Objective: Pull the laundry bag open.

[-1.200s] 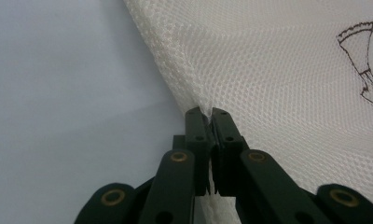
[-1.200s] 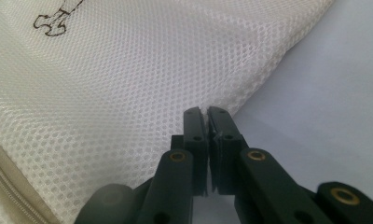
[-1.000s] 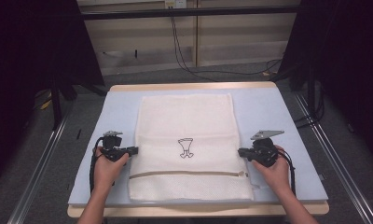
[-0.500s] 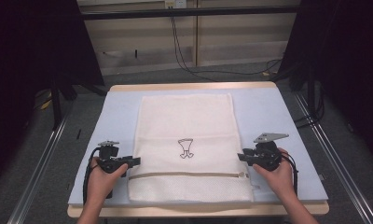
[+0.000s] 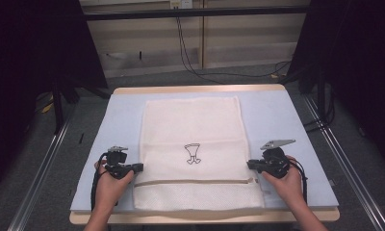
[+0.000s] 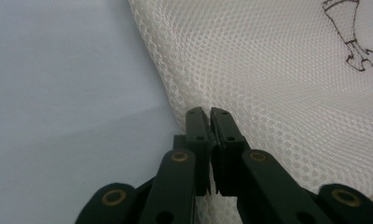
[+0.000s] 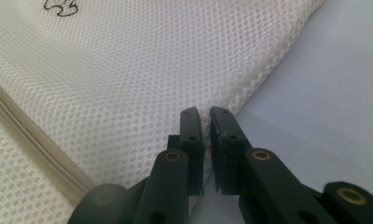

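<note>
A cream mesh laundry bag (image 5: 190,154) lies flat in the middle of a pale blue surface (image 5: 287,120), its long sides running away from the person. It is a tall rectangle of fine netted fabric. A small dark line drawing (image 5: 193,154) sits near its centre, and a zip (image 5: 193,182) crosses it from side to side close to the near end.

The left gripper (image 5: 138,167) is held at the bag's left edge, just above the zip line. The right gripper (image 5: 250,165) is at the bag's right edge, at about the same height. A hand wraps each gripper, and a black cable trails back from each along the forearm. A grey three-cornered plate (image 5: 277,143) stands on top of the right gripper.

In the left gripper view, the black fingers (image 6: 196,126) have just closed and pinch the folded rim of the mesh bag (image 6: 278,93). In the right gripper view, the fingers (image 7: 191,128) have also just been closing and now grip the bag's edge (image 7: 142,74) with only a thin slit left.

The high view takes in the wooden rim of the surface, the grey floor, metal rails and loose cables beyond. The gripper views bring out the honeycomb weave and the doubled hem, which the high view is too far off to resolve. Nothing lies on the bag or blocks either gripper.
</note>
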